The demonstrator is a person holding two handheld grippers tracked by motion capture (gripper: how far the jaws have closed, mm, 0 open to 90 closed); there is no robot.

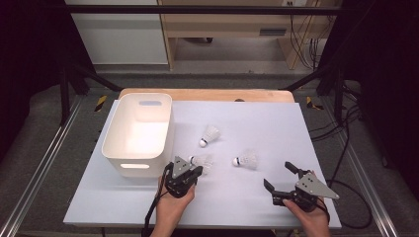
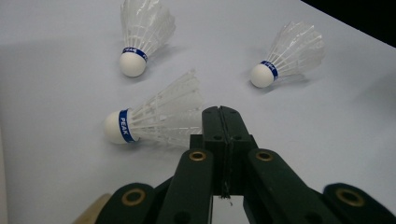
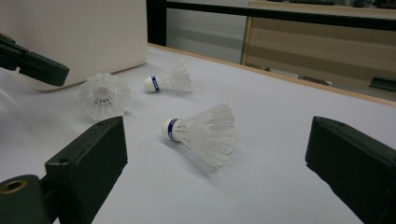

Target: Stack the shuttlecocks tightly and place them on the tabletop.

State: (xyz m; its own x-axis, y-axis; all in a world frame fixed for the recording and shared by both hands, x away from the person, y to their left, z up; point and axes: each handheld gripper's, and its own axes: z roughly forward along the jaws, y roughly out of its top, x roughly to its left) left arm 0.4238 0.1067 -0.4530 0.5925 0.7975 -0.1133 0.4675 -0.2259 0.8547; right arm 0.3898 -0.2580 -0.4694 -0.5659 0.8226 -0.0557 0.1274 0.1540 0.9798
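Three white feather shuttlecocks with blue bands lie on the white table top. My left gripper is shut with nothing between its jaws, its tip right beside the feather skirt of the nearest shuttlecock. Beyond that one lie a far shuttlecock and a right-hand shuttlecock. My right gripper stands open wide near the front right, pointing at the right-hand shuttlecock, which lies a little ahead of its jaws, untouched.
A white plastic bin with handle slots stands at the left of the table, close to my left gripper. The white board ends on a wooden strip at the back; dark frame posts and cables surround the table.
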